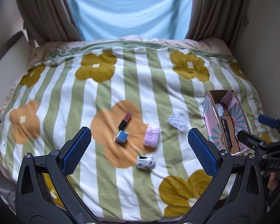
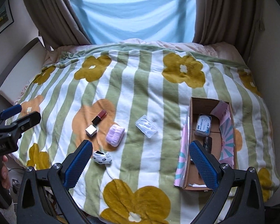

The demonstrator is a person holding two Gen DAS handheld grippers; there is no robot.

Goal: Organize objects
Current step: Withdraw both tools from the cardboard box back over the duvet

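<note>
Home bedroom. I'm over a bed [image 2: 140,97] with a flower-and-stripe fleece blanket [image 2: 149,85], pink quilt [image 2: 158,43] under it at the far end. Brown curtains [image 2: 52,15] frame a window covered by blue cloth [image 2: 136,13]. Framed picture [image 2: 0,20] on the left wall. Cosmetics like a lipstick [image 2: 99,117] lie about.

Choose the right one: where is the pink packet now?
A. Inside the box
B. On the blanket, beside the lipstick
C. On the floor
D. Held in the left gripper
B: the pink packet lies on the blanket near the lipstick, outside the box; both the left gripper and the right gripper are open and empty.
</note>
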